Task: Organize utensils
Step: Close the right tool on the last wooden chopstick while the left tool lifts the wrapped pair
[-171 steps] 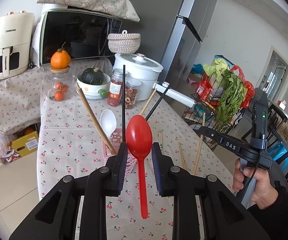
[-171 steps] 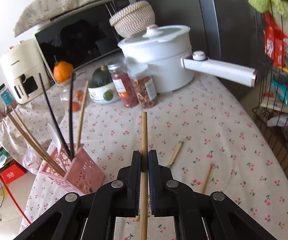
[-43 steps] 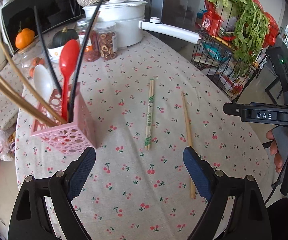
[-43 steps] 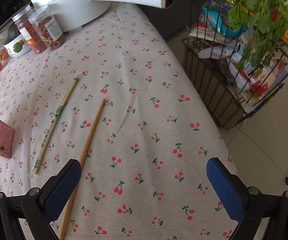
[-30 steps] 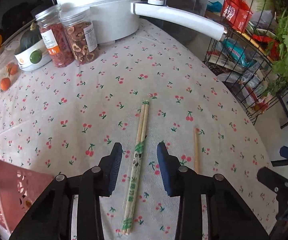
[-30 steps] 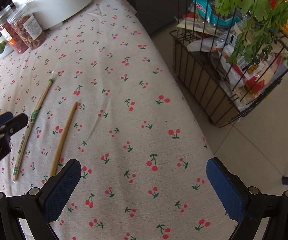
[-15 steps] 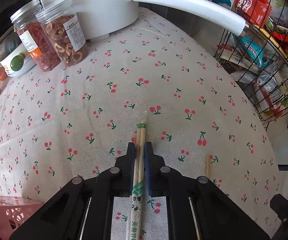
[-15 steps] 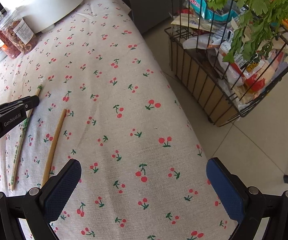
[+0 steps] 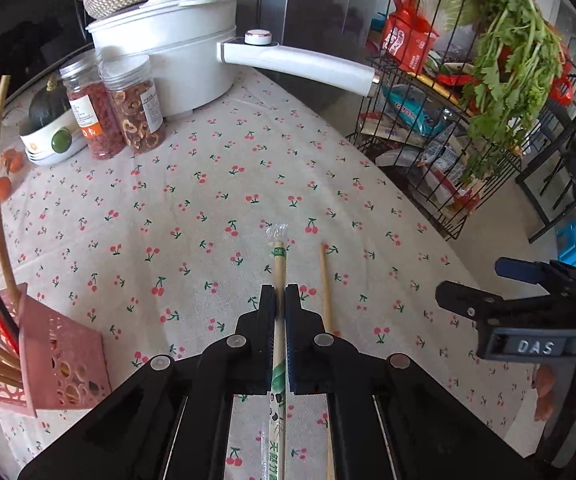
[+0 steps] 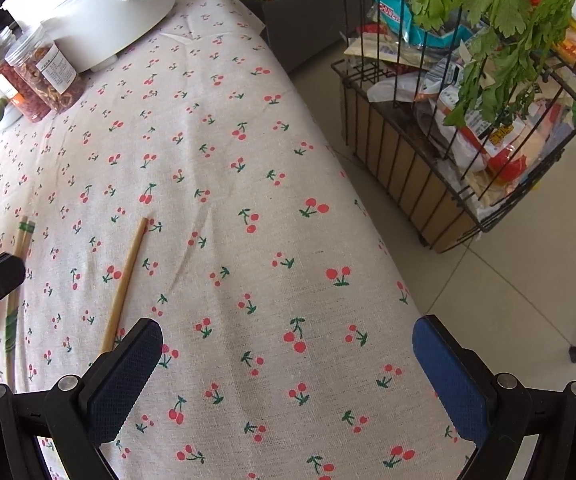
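Note:
My left gripper point(image 9: 280, 296) is shut on a wrapped pair of chopsticks point(image 9: 278, 268) with green print, held just above the cherry-print tablecloth; it also shows in the right wrist view point(image 10: 23, 236). A single bare wooden chopstick point(image 9: 325, 284) lies on the cloth just right of it, also seen in the right wrist view point(image 10: 125, 276). The pink utensil holder point(image 9: 59, 364) stands at the left with several chopsticks and a red spoon handle in it. My right gripper point(image 10: 288, 364) is wide open and empty above the table's right edge.
A white pot point(image 9: 167, 52) with a long handle, two spice jars point(image 9: 127, 104) and a bowl with a squash point(image 9: 47, 136) stand at the back. A wire rack point(image 10: 468, 128) of groceries and greens stands on the floor right of the table edge.
My left gripper came down over the wrapped chopsticks, closed on them and lifted them slightly. The right gripper stayed open and drifted little.

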Tool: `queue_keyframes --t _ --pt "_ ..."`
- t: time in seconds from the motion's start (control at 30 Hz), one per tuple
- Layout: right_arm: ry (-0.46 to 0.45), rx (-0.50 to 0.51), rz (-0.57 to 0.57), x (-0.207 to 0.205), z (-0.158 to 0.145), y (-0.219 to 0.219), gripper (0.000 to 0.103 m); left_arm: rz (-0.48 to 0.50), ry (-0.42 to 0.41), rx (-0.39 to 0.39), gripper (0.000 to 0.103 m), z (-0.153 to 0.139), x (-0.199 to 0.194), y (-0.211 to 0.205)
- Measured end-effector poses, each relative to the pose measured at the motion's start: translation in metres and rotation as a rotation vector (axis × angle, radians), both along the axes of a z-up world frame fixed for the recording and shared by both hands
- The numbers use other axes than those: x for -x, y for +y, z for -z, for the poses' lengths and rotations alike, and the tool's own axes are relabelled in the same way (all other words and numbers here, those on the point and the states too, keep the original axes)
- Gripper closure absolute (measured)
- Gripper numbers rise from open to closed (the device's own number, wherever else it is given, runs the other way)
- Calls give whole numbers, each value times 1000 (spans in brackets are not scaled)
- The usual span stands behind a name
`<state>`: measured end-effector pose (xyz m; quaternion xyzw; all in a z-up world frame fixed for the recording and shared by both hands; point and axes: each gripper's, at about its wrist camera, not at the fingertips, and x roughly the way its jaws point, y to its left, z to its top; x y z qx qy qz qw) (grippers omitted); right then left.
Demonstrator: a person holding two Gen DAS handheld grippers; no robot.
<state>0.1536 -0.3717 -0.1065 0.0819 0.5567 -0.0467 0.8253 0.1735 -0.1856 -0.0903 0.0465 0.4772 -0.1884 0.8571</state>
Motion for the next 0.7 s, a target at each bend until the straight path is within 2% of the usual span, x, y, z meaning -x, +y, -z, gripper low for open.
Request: queue_keyframes --t 0.17,0.37,0.7 --pt "17 -17 -6 -4 5 9 0 31 -43 20 99 -23 37 21" --pt "34 -54 -24 -6 11 23 0 15 -62 84 99 -42 67 59" --pt "68 -21 -82 -24 34 62 0 -7 -101 137 99 -43 83 108"
